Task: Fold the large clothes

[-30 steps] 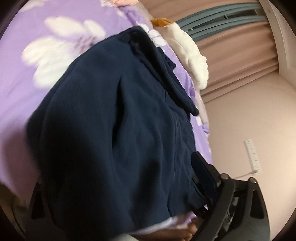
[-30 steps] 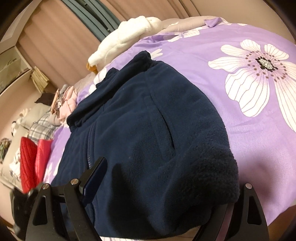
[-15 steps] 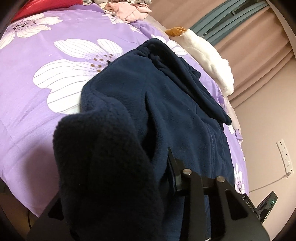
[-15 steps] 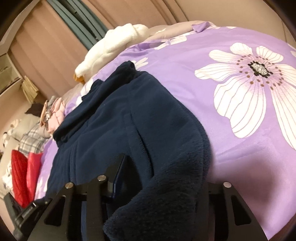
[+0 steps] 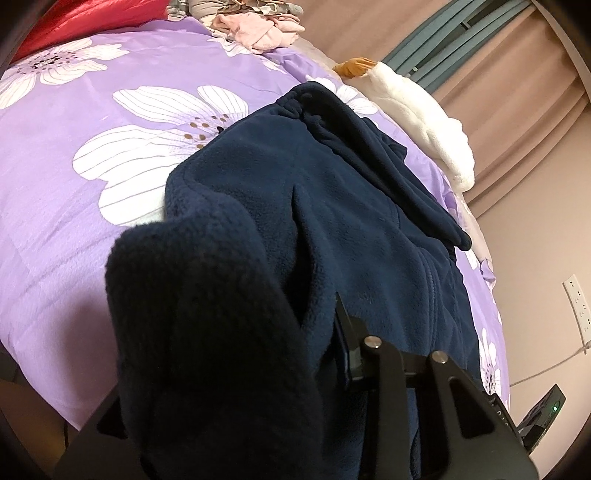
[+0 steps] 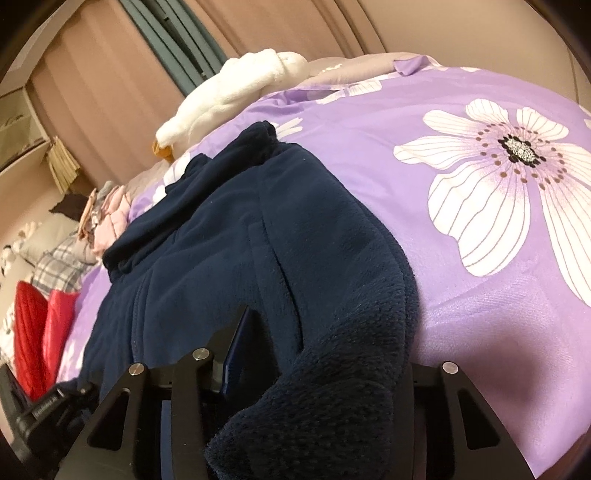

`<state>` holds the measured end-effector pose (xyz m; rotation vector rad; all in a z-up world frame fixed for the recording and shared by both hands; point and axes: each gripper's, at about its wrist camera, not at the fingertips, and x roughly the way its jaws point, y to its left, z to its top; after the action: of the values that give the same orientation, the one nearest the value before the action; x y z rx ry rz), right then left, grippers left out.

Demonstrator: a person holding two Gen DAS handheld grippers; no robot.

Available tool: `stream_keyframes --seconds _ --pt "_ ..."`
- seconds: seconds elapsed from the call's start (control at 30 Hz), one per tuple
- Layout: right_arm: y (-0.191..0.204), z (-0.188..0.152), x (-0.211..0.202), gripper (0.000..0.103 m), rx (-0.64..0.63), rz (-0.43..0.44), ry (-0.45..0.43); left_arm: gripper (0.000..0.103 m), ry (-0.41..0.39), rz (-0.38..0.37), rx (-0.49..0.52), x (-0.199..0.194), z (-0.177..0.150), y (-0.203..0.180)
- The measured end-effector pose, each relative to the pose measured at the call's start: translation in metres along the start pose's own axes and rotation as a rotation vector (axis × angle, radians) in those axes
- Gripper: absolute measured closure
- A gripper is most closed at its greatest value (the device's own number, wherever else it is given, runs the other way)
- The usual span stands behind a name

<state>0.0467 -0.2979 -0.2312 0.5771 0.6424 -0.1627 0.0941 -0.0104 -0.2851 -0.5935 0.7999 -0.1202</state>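
A navy fleece jacket lies lengthwise on the purple flowered bedspread, collar at the far end; it also shows in the right wrist view. My left gripper is shut on the jacket's near hem corner, and a thick bunch of fleece covers its left finger. My right gripper is shut on the other hem corner, with fuzzy lining bunched between the fingers. Both corners are lifted off the bed.
A white plush blanket lies beyond the collar by the curtains. Pink clothes and a red jacket sit on the jacket's left side. The bedspread lies bare to its right. A wall socket is on the right wall.
Both grippers have closed on the hem corners and raised them. The fleece has gathered up between the fingers and the hem has left the bed.
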Motion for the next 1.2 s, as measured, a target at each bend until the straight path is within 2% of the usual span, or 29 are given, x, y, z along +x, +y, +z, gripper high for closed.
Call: stream_keyframes --seconds 0.23,0.4,0.47,0.6,0.87,1.0,1.13,1.2 --pt "0.002 0.001 0.002 0.056 0.027 -0.015 -0.005 0.066 -0.009 0.016 0.009 0.002 -0.001 -0.003" --pt "0.015 -0.001 0.005 0.044 -0.01 -0.05 -0.014 0.064 -0.017 0.021 0.022 0.003 -0.001 -0.006" --pt "0.022 -0.002 0.007 0.042 -0.046 -0.087 -0.019 0.064 -0.022 0.027 0.028 0.003 -0.002 -0.006" --pt "0.028 -0.004 0.009 0.042 -0.083 -0.135 -0.03 0.063 -0.025 0.032 0.029 0.004 -0.002 -0.008" --pt "0.026 -0.002 0.009 0.042 -0.066 -0.139 -0.032 0.059 -0.028 0.046 0.037 0.006 -0.002 -0.012" --pt "0.024 -0.002 0.007 0.042 -0.051 -0.124 -0.033 0.06 -0.02 0.027 0.011 0.005 0.0 -0.008" --pt "0.02 -0.002 0.003 0.049 -0.019 -0.107 -0.023 0.065 0.005 -0.003 -0.055 0.004 0.004 0.0" --pt "0.016 0.0 0.001 0.06 0.012 -0.093 -0.019 0.068 0.022 -0.011 -0.079 0.003 0.007 0.003"
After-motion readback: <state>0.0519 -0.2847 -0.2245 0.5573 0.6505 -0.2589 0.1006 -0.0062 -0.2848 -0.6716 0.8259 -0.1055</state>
